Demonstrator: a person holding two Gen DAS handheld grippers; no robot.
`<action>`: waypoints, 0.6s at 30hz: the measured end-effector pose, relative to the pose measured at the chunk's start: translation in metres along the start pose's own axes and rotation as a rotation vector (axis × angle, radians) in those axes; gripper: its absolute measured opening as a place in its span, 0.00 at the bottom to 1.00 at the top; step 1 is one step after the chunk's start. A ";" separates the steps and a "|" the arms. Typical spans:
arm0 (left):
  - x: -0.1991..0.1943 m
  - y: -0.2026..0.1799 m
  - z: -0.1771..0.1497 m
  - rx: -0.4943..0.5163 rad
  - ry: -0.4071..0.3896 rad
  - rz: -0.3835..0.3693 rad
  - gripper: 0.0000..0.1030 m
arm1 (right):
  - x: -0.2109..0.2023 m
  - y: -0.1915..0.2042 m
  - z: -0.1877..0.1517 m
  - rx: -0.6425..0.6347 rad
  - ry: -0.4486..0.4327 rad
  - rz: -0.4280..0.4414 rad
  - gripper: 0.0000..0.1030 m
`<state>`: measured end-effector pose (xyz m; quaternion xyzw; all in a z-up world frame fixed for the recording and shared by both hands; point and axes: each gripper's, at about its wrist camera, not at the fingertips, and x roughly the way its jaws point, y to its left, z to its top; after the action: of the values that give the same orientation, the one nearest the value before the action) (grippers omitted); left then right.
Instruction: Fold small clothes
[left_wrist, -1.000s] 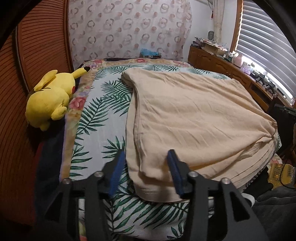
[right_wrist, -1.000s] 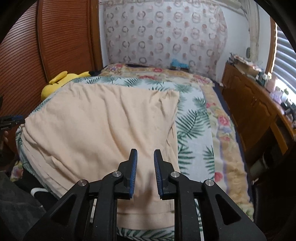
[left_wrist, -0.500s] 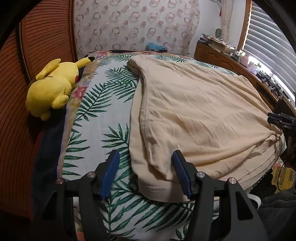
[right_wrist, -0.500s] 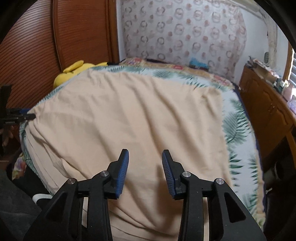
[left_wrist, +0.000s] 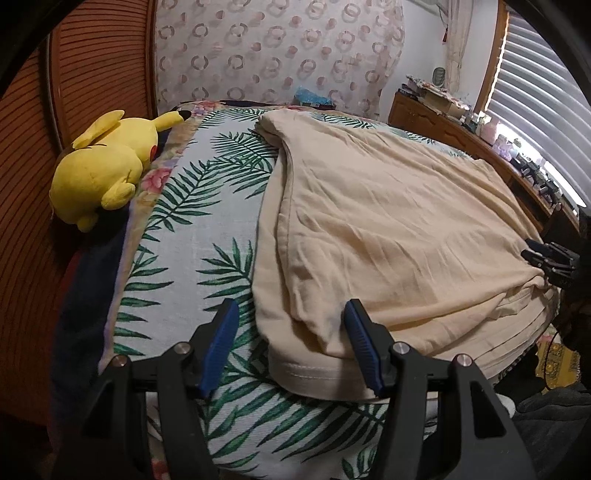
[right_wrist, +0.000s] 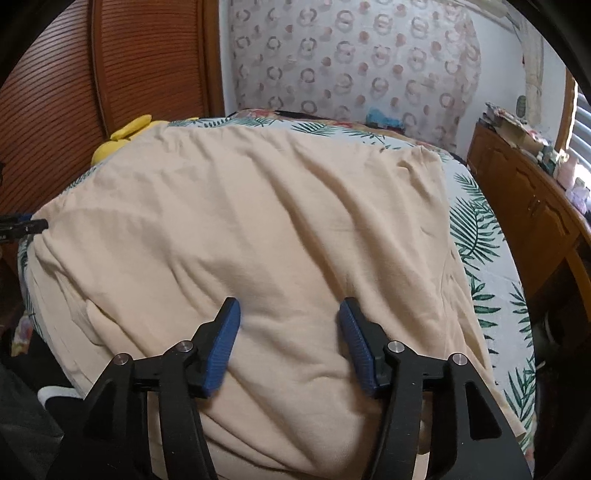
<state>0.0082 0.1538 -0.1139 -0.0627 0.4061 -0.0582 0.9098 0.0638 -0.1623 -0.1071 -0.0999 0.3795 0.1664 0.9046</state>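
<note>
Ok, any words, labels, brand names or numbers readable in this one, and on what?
None can be read.
White marking on the left hand-held gripper at the right wrist view's left edge: too small and blurred.
Clutter on the wooden dresser: too small to read.
Beige garment: no print visible.

Both wrist cameras look low and close along the bed (left_wrist: 207, 236) toward the patterned curtain (right_wrist: 354, 66), left view from the left edge, right view further right; both share the cloth (left_wrist: 388, 229).
</note>
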 end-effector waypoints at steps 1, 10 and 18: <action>0.000 -0.001 -0.001 0.000 -0.002 -0.007 0.57 | 0.000 0.000 -0.001 0.000 -0.006 -0.002 0.57; 0.001 -0.006 -0.001 -0.005 -0.018 -0.032 0.28 | 0.001 0.001 -0.004 0.016 -0.032 -0.001 0.58; -0.020 -0.047 0.033 0.070 -0.112 -0.147 0.03 | -0.005 0.000 -0.001 0.005 -0.008 -0.008 0.58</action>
<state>0.0173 0.1131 -0.0699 -0.0636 0.3467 -0.1354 0.9260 0.0593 -0.1638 -0.1044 -0.0987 0.3761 0.1624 0.9069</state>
